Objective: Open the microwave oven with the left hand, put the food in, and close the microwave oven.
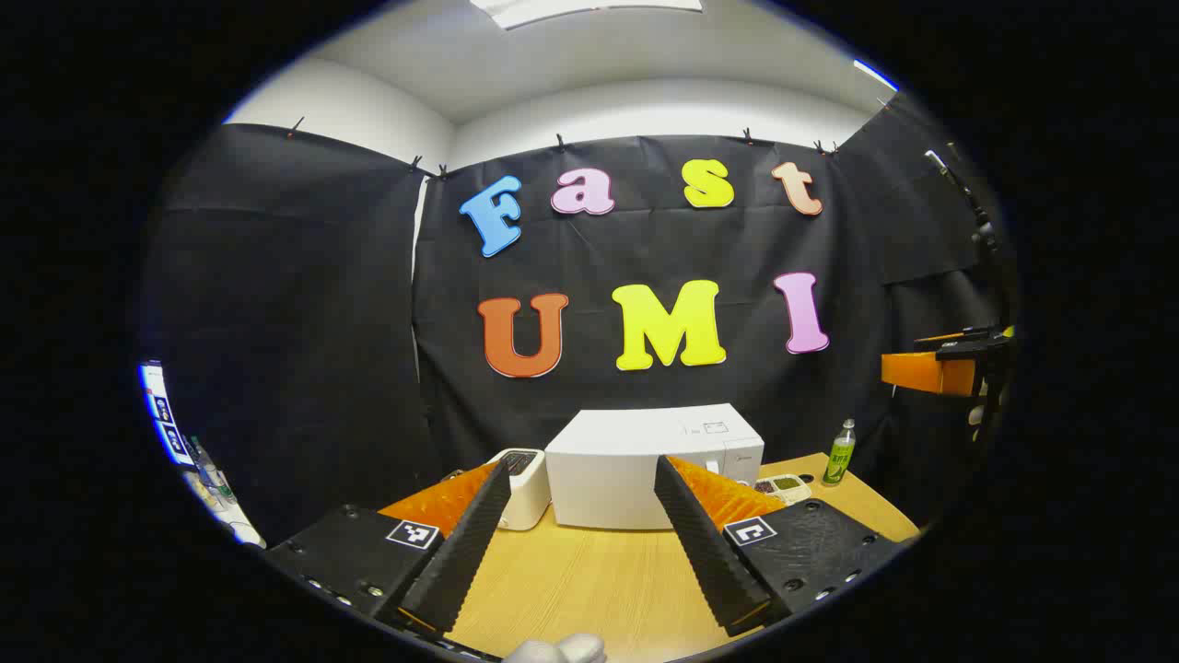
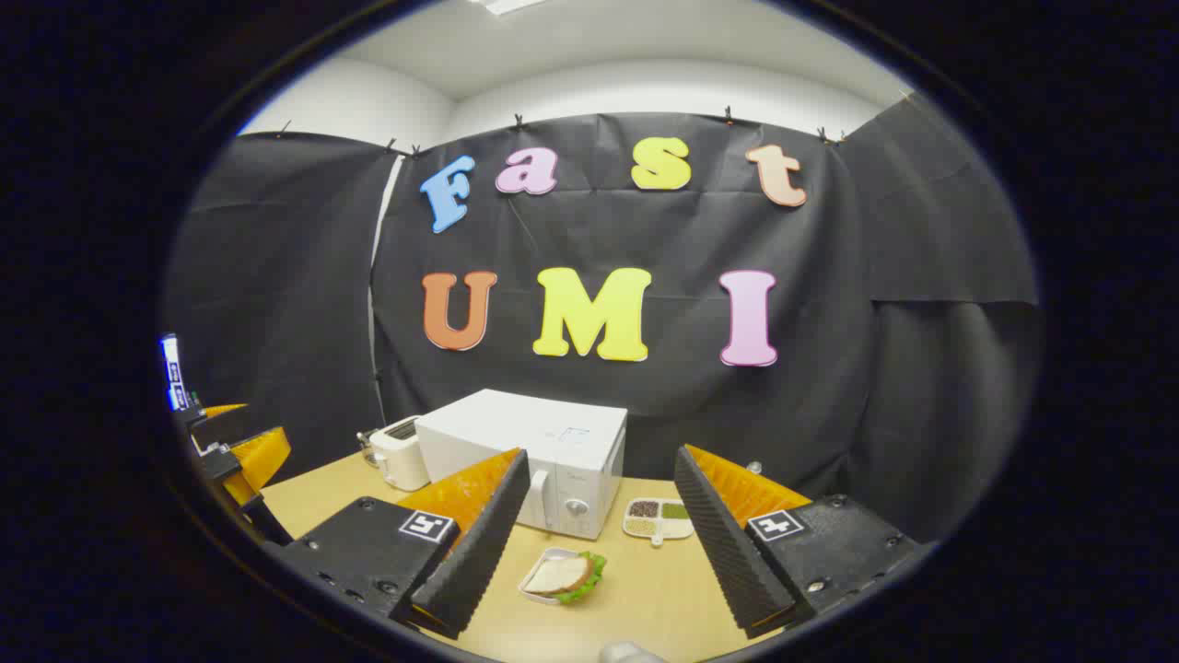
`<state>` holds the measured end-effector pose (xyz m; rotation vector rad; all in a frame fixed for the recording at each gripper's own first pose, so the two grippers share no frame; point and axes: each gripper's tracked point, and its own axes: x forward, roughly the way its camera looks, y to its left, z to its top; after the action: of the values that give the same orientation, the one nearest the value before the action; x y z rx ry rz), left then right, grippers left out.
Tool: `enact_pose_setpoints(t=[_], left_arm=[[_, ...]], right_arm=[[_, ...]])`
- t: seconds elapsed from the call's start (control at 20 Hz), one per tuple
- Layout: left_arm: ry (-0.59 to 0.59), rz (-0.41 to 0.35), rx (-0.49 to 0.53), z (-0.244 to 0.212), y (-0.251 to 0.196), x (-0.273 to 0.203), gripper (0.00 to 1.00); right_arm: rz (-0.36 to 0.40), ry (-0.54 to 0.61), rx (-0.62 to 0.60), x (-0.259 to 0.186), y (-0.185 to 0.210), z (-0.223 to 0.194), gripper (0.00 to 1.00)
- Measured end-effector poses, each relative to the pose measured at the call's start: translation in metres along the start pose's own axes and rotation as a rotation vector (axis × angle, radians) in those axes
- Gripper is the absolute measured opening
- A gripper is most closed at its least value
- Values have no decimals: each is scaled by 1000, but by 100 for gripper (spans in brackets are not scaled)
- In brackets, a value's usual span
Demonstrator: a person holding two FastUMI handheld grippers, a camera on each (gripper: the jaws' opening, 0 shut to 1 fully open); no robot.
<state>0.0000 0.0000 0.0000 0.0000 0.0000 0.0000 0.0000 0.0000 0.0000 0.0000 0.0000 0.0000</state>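
Evidently nothing had been grasped: the left hand-held gripper [image 1: 580,543] hung above the table [image 1: 589,580] with its fingers spread wide and empty, aimed at the white microwave oven [image 1: 645,465], whose door looked closed, probably to line up for the handle. The right hand-held gripper [image 2: 589,543] was likewise wide and empty, pointing down toward the sandwich [image 2: 564,575] on its small dish, which lay on the table in front of the microwave oven and near a divided tray of grains [image 2: 658,518], likely ready for pick-up. A white toaster [image 1: 525,483] stood just beside the microwave oven, and a green bottle [image 1: 839,453] stood farther off.
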Motion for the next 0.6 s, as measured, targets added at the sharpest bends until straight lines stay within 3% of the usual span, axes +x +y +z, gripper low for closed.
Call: enact_pose_setpoints(t=[0.05,0.1,0.15,0.2,0.25,0.4,0.45,0.5,0.6], left_arm=[[4,-6,-8,-1,-3,0,96],[7,-10,-13,0,-5,0,96],[0,-17,-18,2,-7,1,96],[-3,-24,-25,4,-10,2,96],[-2,-34,-31,5,-14,3,96],[-1,-56,-25,9,-23,5,96],[-1,-69,-17,8,-27,6,96],[0,-73,-11,9,-29,6,96],[-1,-85,-8,10,-32,8,96]], right_arm=[[-5,0,2,0,-3,-2,100],[-18,0,1,-2,-7,-1,100],[-27,-3,2,-5,-10,0,92],[-35,-9,2,-7,-12,0,93],[-46,-20,2,-9,-15,2,100],[-76,-35,-2,-15,-22,1,100],[-82,-30,-3,-16,-23,-3,92],[-86,-32,1,-17,-23,-3,100],[-94,-35,10,-18,-23,-4,100]])
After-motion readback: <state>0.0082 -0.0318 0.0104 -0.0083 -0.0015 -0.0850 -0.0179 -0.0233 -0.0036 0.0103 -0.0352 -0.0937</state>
